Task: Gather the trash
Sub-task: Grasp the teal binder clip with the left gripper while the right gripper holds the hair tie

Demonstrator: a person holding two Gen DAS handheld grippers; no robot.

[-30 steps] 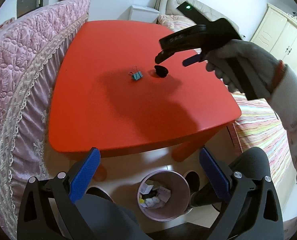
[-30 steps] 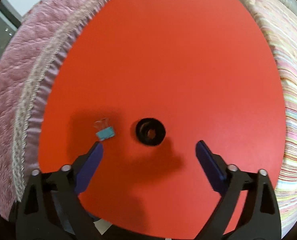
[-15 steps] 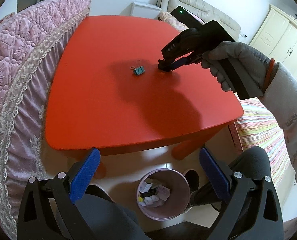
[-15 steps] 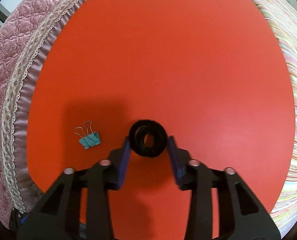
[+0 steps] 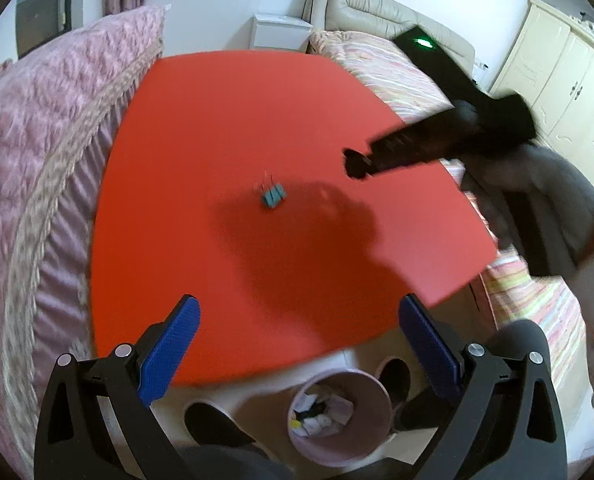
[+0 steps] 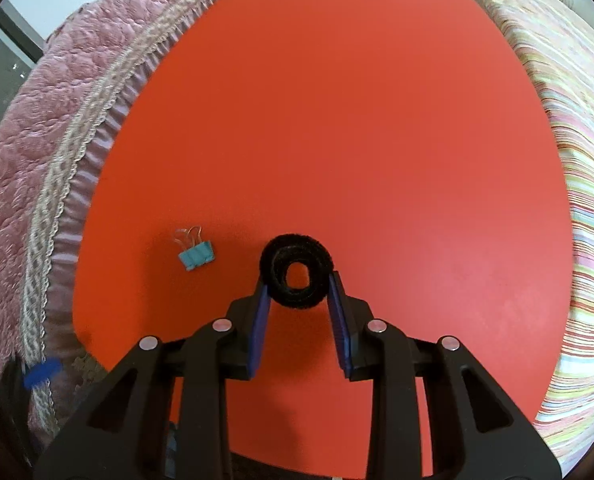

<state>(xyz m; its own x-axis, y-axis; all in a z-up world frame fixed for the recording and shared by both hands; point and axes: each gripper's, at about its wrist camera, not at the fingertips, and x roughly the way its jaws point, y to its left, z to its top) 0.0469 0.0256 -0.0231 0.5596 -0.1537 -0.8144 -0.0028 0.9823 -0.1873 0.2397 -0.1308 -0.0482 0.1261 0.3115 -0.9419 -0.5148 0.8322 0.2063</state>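
The red table is left bare over most of its top — only a teal binder clip is set on it, just beside the black ring clamped in the right gripper. The table is hemmed by a pink quilted cover on one side and striped bedding on the other. The waste bin below the near edge is left unobstructed — the left gripper, fingers spread, is held above it.

Left wrist view, as I read it:
- My left gripper: blue pads spread wide, nothing between them, over the near edge of the red table.
- Teal binder clip: lying mid-table.
- My right gripper: blurred, above the table right of the clip, a dark item at its tip.
- Pink bin: on the floor below, paper scraps inside.
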